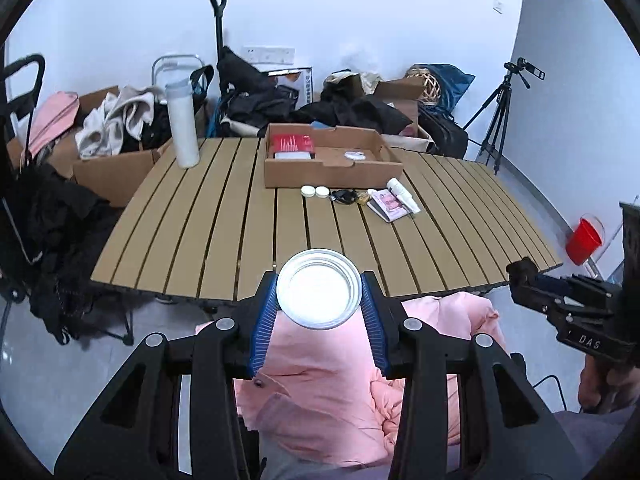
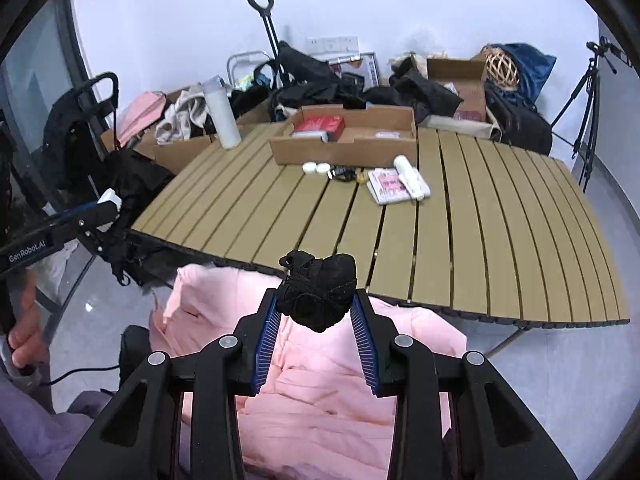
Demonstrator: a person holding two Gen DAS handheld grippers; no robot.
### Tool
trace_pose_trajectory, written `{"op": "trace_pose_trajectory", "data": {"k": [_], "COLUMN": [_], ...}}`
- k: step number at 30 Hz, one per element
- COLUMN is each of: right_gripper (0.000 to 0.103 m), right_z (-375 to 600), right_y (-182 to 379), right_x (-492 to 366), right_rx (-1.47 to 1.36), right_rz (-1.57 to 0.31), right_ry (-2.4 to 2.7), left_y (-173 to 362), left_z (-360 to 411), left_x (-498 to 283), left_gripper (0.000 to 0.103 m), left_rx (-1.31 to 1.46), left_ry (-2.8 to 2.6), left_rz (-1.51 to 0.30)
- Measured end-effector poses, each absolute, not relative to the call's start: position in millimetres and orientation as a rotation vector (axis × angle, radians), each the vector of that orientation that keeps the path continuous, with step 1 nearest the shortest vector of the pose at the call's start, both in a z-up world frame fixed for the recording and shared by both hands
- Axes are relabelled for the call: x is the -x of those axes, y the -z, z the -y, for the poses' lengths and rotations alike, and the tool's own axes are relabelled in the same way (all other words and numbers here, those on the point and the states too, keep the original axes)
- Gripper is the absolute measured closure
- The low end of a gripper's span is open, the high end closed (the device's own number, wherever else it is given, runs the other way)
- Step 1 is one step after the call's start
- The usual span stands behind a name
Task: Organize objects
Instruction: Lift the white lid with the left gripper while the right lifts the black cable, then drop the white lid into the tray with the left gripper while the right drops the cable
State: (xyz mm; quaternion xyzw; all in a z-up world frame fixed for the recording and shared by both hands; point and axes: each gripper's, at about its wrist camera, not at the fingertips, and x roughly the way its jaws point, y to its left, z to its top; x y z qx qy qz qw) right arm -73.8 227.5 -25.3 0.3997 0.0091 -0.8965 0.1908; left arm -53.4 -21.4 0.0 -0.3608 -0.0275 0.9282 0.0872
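My left gripper is shut on a round white jar with a silvery rim, held in the air before the near edge of the slatted table. My right gripper is shut on a crumpled black bundle, also off the table's near edge. On the table stand a cardboard tray with a red box, two small white lids, a dark small item, a pink booklet, a white tube and a tall white bottle.
A pink padded garment lies below both grippers. Clothes, bags and cardboard boxes crowd the far and left sides. A tripod stands at the right wall, a red cup beside it. A person's hand holds the other gripper.
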Motion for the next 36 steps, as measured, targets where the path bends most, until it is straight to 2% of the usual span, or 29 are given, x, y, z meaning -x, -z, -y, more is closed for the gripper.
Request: {"op": "trace_pose_trajectory", "data": {"k": [8,15,20,24,26,31,36], "right_gripper": [0.064,0.064,0.064,0.064,0.064,0.064,0.064], "right_z": [-230.1,-229.8,-233.0,-236.5,-238.7,-234.0,-218.8], "right_y": [35.5,51.6,2.2,-49.7,-63.4,-46.0,16.5], "right_x": [80.7,129.8,205.6,276.4,318.8,439.0,553.3], "right_rx": [-1.156,-1.228,-1.137,-1.099,-1.132,-1.281,-1.448], "right_rz": [-0.016,-0.036,-0.104,-0.189,-0.172,-0.077,-0.045], "right_ry": [2.499,2.485,2.45,2.375,2.306,2.201,2.185], "left_y": [15.6,25.8,-30.2,-69.1,-73.1,-36.4,51.5], "left_z": [22.9,16.6,11.8,-0.3,-7.6,-26.3,-43.9], "left_x": [66.5,124.3,211.7,301.3,337.8,449.5,571.6], "left_gripper": [0.066,0.066,0.066,0.066,0.066,0.066,0.066], "left_rx": [1.161,1.246,1.154,1.198,1.214,1.348,1.603], "left_ry": [-2.747,-2.678,-2.532,-2.508,-2.538,-2.518,-2.449], "left_rz": [0.103,0.117,0.162,0.071,0.02,-0.014,0.069]}}
